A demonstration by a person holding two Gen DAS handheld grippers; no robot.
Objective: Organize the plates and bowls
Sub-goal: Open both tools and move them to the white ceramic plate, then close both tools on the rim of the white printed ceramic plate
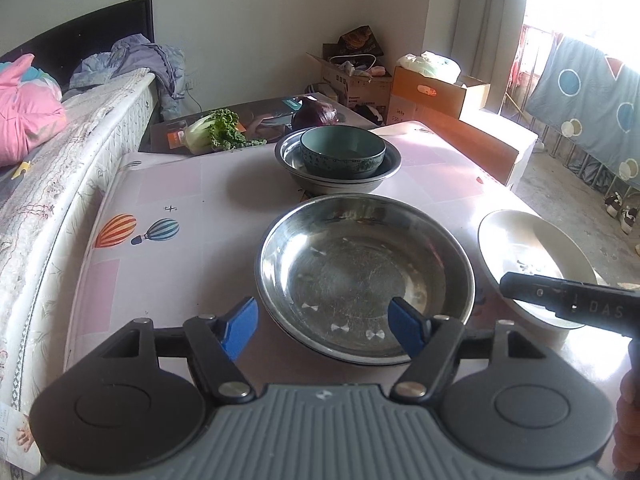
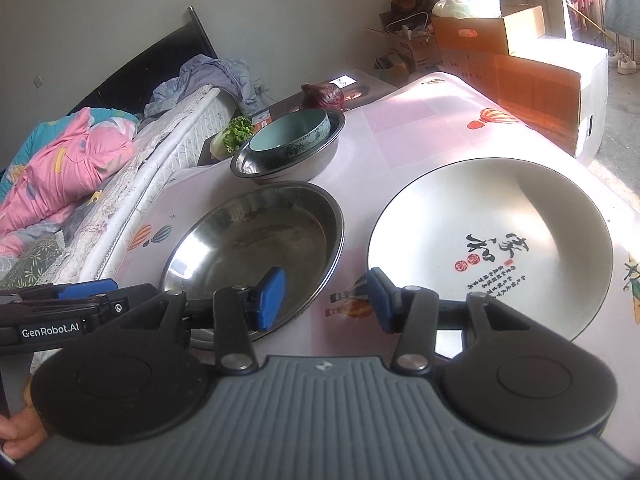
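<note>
Take the steel plate (image 1: 366, 276) as your landmark: it sits mid-desk (image 1: 180, 184), and everything else is placed from it. Beyond it stands a steel basin (image 1: 338, 168) with a teal bowl (image 1: 343, 152) nested inside. To its right, apart from it with a strip of cloth between, lies the white plate (image 2: 490, 248) with the red and black lettering.

Your left gripper (image 1: 324, 326) hangs at the steel plate's near rim with its jaws spread wide and empty; one blue pad sits over the plate's inner wall, the other outside the rim to the left. Your right gripper (image 2: 326, 298) hovers over the gap between the two plates, jaws likewise released and holding nothing, the right pad at the white plate's near-left edge.

The likely step is stacking one plate on the other. To do it well, choose one rim and straddle it: one pad inside, one beneath the lip, then close squarely. The steel looks slick and shallow, so bite well onto the lip, or it may pivot out. Lift level and clear the other plate's rim before moving across.

All the dishes stand upright, openings facing up. Being round, none has a long axis; only the white plate has a direction, its lettering upright towards you in the right wrist view.
</note>
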